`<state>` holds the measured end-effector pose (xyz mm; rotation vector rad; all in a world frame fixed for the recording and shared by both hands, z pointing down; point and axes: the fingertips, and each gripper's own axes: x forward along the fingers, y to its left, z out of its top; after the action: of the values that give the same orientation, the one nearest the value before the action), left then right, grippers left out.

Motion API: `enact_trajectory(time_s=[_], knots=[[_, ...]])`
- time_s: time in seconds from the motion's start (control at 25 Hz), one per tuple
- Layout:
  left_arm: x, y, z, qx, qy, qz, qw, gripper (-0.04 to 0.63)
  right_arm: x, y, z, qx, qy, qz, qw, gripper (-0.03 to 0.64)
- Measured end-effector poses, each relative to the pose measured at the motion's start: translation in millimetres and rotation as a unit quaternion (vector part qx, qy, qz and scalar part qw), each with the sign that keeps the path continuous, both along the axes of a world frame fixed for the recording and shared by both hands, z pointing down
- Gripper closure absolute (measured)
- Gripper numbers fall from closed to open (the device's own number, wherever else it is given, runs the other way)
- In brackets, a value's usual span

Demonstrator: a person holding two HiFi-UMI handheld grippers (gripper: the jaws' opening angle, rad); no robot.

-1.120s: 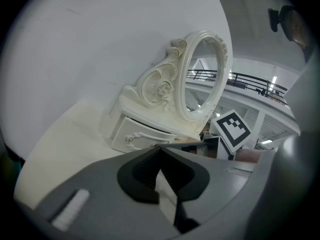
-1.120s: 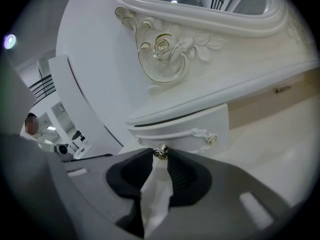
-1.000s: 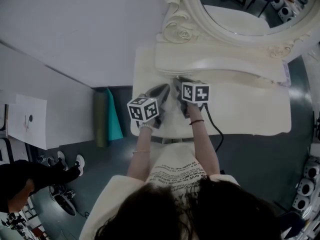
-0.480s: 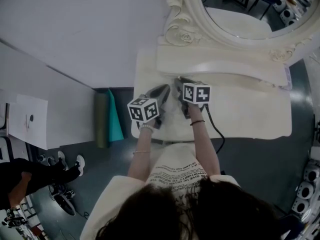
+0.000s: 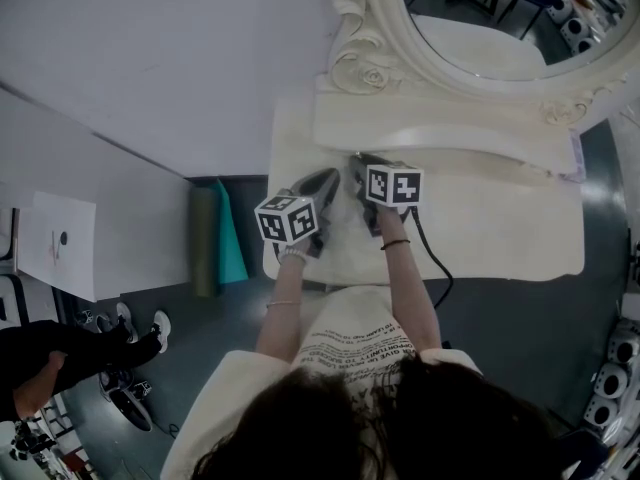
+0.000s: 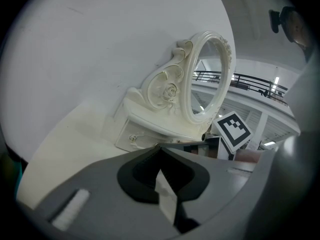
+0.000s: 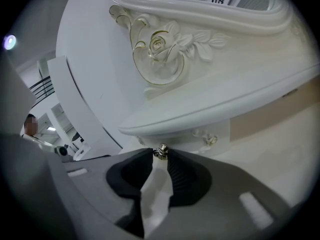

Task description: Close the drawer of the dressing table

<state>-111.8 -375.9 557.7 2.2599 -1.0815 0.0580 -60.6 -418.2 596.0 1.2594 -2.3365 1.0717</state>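
Observation:
The cream dressing table [image 5: 500,218] stands against the wall, with an oval carved mirror [image 5: 480,38] above a raised shelf [image 5: 440,128]. My right gripper [image 5: 358,164] reaches under the shelf's left end. In the right gripper view its jaws [image 7: 161,154] stand shut on a small metal drawer knob [image 7: 161,150], one tip on each side. The pale drawer front [image 7: 200,134] lies just behind the knob. My left gripper [image 5: 325,181] hovers beside it over the tabletop, tips [image 6: 159,148] shut on nothing. The left gripper view shows a small drawer front [image 6: 142,136] under the shelf.
A black cable [image 5: 430,258] trails from the right gripper over the table's front edge. A green roll and a teal sheet [image 5: 210,238] lean at the table's left side. A person sits on the floor at the far left [image 5: 60,353]. The white wall is close behind.

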Motion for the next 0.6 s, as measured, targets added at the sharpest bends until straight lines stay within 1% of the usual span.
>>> enact_trajectory(time_s=[0.6], knots=[[1.2,-3.4,1.1,-0.002,0.001,0.001,1.0,0.595,0.6,-2.3,-0.6,0.001,0.002,-0.004,1.0,0.522]])
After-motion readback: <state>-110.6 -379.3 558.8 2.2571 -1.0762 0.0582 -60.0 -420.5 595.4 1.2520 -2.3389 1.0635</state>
